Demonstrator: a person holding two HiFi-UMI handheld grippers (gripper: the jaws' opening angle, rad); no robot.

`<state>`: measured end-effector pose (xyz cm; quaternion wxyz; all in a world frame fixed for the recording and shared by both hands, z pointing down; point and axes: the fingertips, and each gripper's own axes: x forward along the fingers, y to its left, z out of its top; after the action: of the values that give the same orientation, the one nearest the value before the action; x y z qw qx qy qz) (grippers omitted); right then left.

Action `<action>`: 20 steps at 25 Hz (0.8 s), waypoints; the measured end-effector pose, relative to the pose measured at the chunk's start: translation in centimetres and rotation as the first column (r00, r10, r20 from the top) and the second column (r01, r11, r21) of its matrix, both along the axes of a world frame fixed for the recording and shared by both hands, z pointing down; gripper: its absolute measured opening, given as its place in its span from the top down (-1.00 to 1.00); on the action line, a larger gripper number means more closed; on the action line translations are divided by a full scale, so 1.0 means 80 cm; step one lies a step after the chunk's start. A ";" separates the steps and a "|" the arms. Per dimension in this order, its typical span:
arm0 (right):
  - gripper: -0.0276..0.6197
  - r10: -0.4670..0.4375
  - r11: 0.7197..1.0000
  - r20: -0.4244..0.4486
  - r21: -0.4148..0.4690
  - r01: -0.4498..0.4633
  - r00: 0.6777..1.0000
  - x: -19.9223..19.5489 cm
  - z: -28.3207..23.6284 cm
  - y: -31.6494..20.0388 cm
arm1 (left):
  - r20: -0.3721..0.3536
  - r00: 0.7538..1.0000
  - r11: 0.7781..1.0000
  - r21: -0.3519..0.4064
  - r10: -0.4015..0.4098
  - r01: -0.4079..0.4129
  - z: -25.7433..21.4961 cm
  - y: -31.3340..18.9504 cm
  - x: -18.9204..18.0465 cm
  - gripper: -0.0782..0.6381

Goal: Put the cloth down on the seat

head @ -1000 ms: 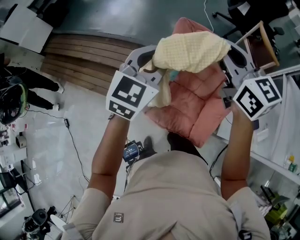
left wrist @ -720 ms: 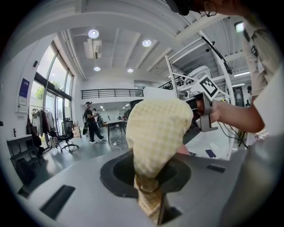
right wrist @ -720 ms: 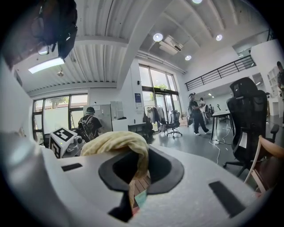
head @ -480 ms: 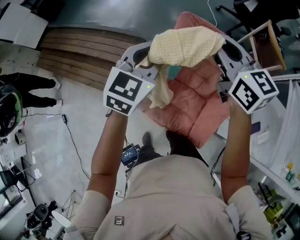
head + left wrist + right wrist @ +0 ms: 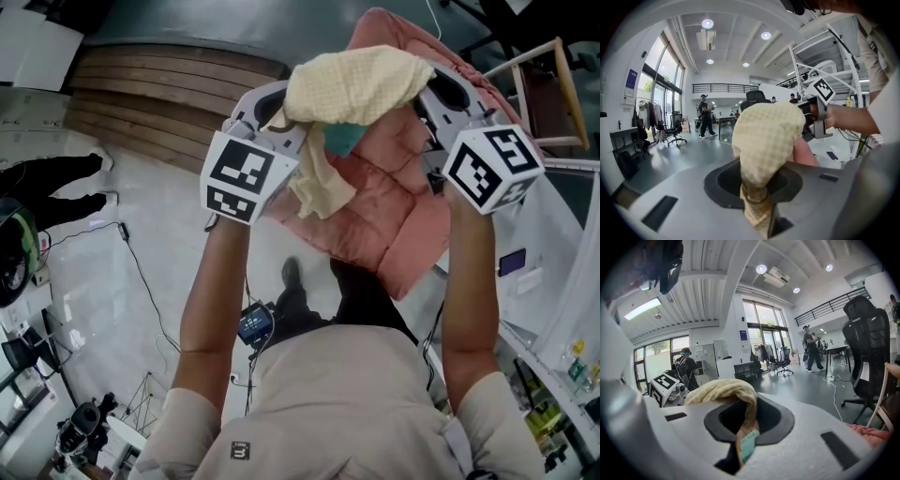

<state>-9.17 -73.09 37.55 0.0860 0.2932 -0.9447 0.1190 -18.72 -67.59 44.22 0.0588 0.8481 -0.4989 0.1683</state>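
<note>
Nearest in the head view we see the person's beige shirt (image 5: 347, 394) and two bare forearms raised ahead. They hold the left gripper (image 5: 274, 127) and the right gripper (image 5: 439, 105) up side by side. The yellow waffle-weave cloth (image 5: 361, 82) stretches across between them, with one tail hanging beside the left marker cube (image 5: 246, 174). The cloth hangs in the air over the pink quilted seat (image 5: 394, 211), and we cannot tell whether the tail brushes it.

The head view hides both sets of fingertips under the fabric. The left gripper view shows that gripper's fingers (image 5: 693, 206) opening, with a narrow bunch of cloth running down the slot between them. The right gripper view shows the right fingers (image 5: 801, 451) nearly together, pinching a fold of cloth with a teal edge (image 5: 749, 444).

Beyond the seat, the head view gives us wooden steps (image 5: 159, 103) and a glossy floor (image 5: 103, 281). Only the gripper views reveal the hall behind, with a black office chair (image 5: 867, 343), tall windows (image 5: 764, 322) and people standing far off
</note>
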 end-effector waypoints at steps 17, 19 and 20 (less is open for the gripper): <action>0.83 -0.017 0.994 -0.034 -0.107 0.013 0.999 -0.015 0.167 -0.075 | 0.066 0.996 0.994 -0.089 -0.062 0.068 0.146 -0.058 -0.022 0.51; 0.83 -0.021 0.993 -0.042 -0.118 0.015 0.999 -0.017 0.189 -0.079 | 0.072 0.995 0.991 -0.110 -0.067 0.075 0.168 -0.061 -0.025 0.51; 0.83 -0.023 0.992 -0.047 -0.122 0.017 0.999 -0.019 0.199 -0.081 | 0.073 0.995 0.990 -0.120 -0.071 0.079 0.178 -0.063 -0.027 0.51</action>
<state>-10.70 -79.59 53.45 0.1278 0.2809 -0.9362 0.1682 -20.88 -72.63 58.46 0.0999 0.8173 -0.5208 0.2253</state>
